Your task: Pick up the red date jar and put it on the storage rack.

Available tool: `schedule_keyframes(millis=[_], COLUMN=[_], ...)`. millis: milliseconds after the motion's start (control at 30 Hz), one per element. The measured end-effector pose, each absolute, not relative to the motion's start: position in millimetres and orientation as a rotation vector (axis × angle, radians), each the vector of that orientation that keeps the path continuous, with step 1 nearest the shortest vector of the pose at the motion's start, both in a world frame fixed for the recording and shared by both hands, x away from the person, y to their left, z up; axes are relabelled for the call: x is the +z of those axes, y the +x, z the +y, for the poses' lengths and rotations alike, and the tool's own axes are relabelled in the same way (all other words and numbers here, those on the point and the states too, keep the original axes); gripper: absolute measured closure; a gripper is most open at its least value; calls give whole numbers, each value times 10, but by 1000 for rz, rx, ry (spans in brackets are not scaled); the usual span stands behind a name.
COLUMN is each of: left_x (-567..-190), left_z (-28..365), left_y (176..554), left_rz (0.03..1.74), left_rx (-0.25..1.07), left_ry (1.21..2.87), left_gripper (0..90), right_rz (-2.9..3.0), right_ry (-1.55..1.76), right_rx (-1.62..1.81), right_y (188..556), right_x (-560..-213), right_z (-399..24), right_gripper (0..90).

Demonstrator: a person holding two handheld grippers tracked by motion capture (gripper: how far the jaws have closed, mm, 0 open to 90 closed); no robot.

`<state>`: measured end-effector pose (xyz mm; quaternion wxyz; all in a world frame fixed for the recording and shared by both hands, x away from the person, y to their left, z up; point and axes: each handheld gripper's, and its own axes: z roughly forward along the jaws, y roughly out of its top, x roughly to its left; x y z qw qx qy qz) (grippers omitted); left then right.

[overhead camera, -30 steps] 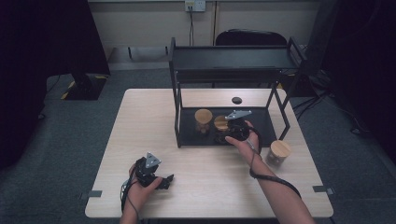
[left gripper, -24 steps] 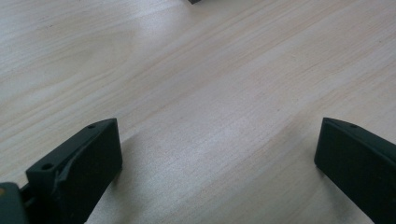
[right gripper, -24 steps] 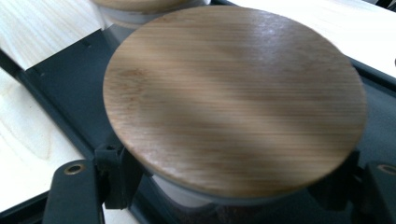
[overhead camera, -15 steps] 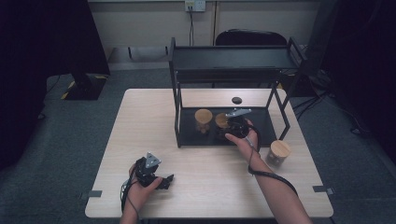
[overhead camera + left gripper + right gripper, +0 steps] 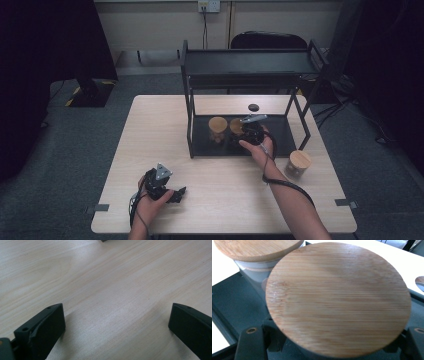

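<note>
Three jars with bamboo lids are showing: one (image 5: 236, 126) sitting between the right gripper's (image 5: 248, 134) jaws, one (image 5: 217, 128) just beside it on the same shelf, one (image 5: 298, 163) standing apart on the table. One small dark disc (image 5: 253, 107) is lying beyond the gripper.

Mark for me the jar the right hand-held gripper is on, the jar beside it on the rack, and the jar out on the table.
Gripped jar (image 5: 338, 298), right gripper view, middle of its bamboo lid.
Neighbouring jar (image 5: 217, 123), high view, its lid top.
Table jar (image 5: 300, 160), high view, its lid top.
</note>
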<state>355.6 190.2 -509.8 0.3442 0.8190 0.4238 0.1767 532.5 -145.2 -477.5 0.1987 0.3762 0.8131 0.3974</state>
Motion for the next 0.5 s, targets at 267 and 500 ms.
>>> schedule_keyframes(millis=[267,500], left_x=[-5098,-5098], left_z=[1902,1902], left_y=[3556,3556], left_rz=[1100,1100], left_rx=[459,459], left_ry=[2128,2127], left_gripper=[4,3], right_rz=[2253,2250], right_ry=[1072,1079], right_rx=[1109,1100], right_y=[5364,5380], right_x=[-4779,-4776], right_z=[-1433,-1423], right_gripper=[254,254])
